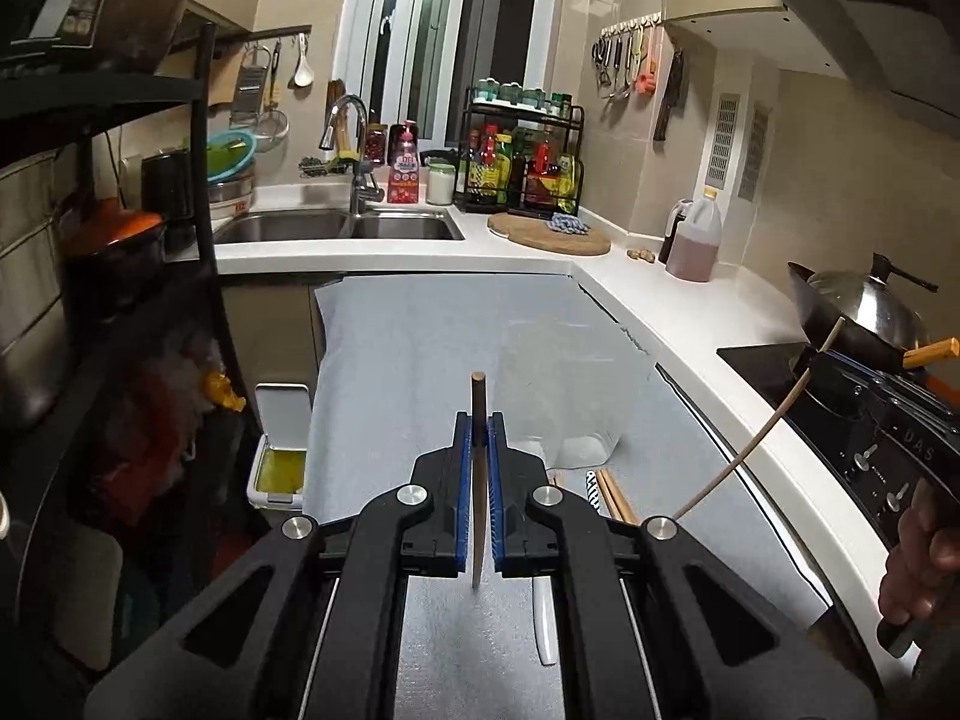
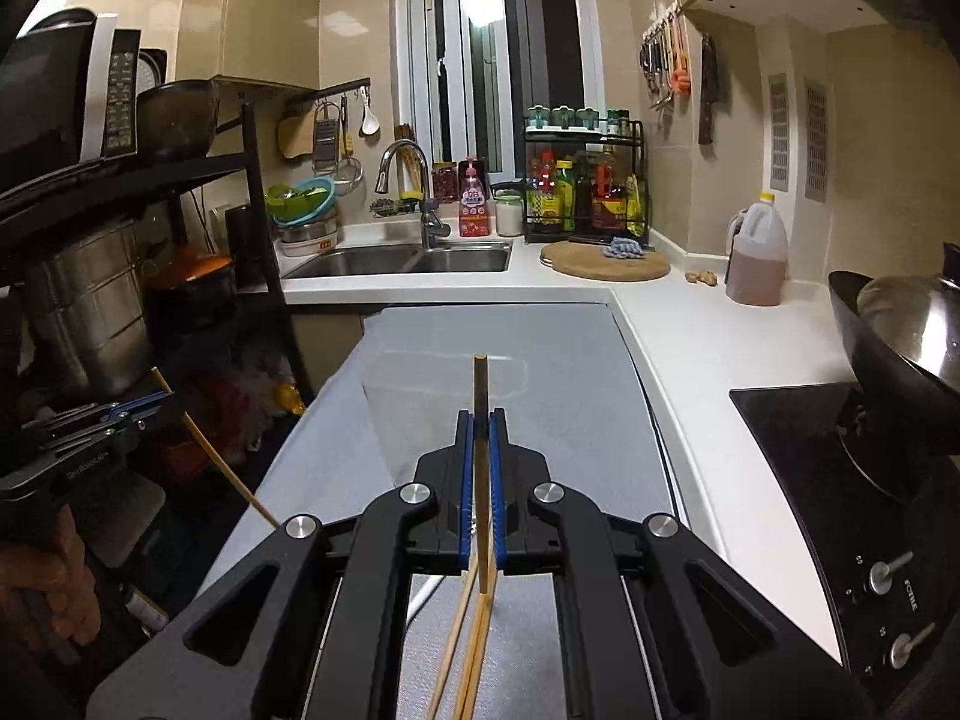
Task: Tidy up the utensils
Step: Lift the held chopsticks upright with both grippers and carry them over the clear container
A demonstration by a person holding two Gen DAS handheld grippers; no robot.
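Observation:
My left gripper (image 1: 479, 429) is shut on a wooden chopstick (image 1: 478, 414) that stands nearly upright between the blue pads, held above the grey mat (image 1: 420, 348). My right gripper (image 2: 480, 426) is shut on another wooden chopstick (image 2: 480, 396), also upright. A clear plastic container (image 1: 570, 384) stands on the mat just ahead of both grippers; it also shows in the right wrist view (image 2: 432, 396). More chopsticks (image 1: 618, 501) and a white utensil handle (image 1: 543, 624) lie on the mat below. Loose chopsticks (image 2: 471, 654) show under the right gripper. Each gripper with its chopstick shows in the other's view.
A white counter (image 1: 690, 312) wraps around the mat, with a sink (image 1: 336, 225), round cutting board (image 1: 549, 234), oil jug (image 1: 693, 240), wok (image 1: 864, 312) and a black stove (image 1: 840, 408). A black shelf rack (image 1: 120, 240) stands at left. A small white bin (image 1: 279, 450) sits below.

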